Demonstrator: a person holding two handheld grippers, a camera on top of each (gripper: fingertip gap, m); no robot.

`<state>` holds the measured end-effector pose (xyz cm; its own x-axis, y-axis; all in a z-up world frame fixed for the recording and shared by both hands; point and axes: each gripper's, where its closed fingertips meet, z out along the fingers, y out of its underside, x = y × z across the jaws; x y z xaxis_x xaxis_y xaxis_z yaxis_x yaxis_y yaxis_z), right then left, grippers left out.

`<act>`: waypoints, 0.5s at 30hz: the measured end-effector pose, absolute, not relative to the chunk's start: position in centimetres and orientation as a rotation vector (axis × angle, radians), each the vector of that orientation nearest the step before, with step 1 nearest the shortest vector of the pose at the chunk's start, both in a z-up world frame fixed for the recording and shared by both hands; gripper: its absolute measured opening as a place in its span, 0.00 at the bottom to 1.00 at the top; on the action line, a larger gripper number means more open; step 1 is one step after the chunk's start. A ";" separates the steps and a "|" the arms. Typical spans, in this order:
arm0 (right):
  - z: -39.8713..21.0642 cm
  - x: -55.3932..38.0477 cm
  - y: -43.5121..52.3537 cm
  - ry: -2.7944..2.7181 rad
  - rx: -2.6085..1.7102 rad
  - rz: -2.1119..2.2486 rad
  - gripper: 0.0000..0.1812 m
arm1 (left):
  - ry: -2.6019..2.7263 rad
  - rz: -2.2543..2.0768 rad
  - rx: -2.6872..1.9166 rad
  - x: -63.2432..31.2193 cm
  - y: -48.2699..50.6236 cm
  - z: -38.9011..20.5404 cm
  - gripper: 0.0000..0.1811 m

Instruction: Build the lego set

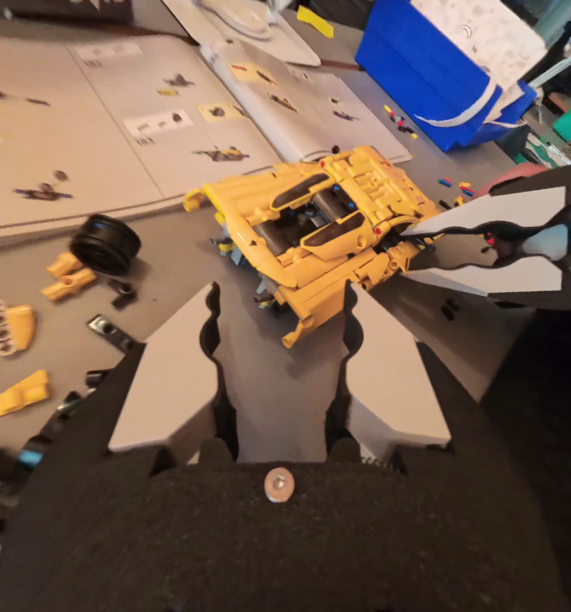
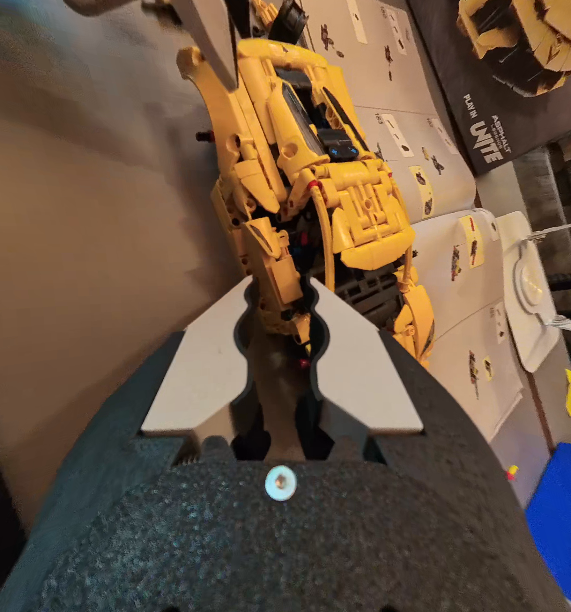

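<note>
A partly built yellow lego car [image 1: 310, 231] lies on the grey table, and it also shows in the right wrist view [image 2: 297, 185]. My left gripper [image 1: 282, 288] is open and empty, just in front of the car's near side. Its right finger [image 1: 387, 364] overlaps the car's lower edge; whether it touches, I cannot tell. One left finger [image 2: 218, 49] shows by the car's far end in the right wrist view. My right gripper [image 2: 281, 281] is shut on a yellow side section at the car's near end. It enters the left wrist view from the right [image 1: 406, 252].
A black tyre [image 1: 105, 245] and loose yellow pieces [image 1: 68, 275] lie to the left. The open instruction booklet [image 1: 112, 132] lies behind the car. A blue box [image 1: 426, 82] stands at the back right, with small pieces [image 1: 400, 122] near it. The dark set box [image 2: 476, 99] lies beyond the booklet.
</note>
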<state>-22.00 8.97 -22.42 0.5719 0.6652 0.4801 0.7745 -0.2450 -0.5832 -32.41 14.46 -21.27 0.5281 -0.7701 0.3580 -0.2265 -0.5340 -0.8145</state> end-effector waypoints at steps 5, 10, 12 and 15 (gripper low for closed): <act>-22.7 -21.7 9.2 -1.256 -1.941 -0.307 0.13 | 0.887 -0.939 -2.065 -30.4 13.6 -22.2 0.41; -22.3 -21.8 8.4 -1.420 -1.836 -0.287 0.09 | 0.909 -0.941 -2.071 -30.2 13.5 -22.6 0.42; -22.3 -22.0 7.9 -1.513 -1.777 -0.259 0.09 | 0.911 -0.956 -2.073 -30.2 13.4 -22.7 0.42; -22.3 -22.3 7.2 -1.617 -1.736 -0.179 0.09 | 0.920 -0.960 -2.070 -30.2 13.3 -22.7 0.42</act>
<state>-22.25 7.17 -22.33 0.1943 0.8025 0.5641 0.9064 0.0729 -0.4160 -30.20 13.29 -22.70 0.4813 -0.8047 0.3476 -0.3132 -0.5282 -0.7892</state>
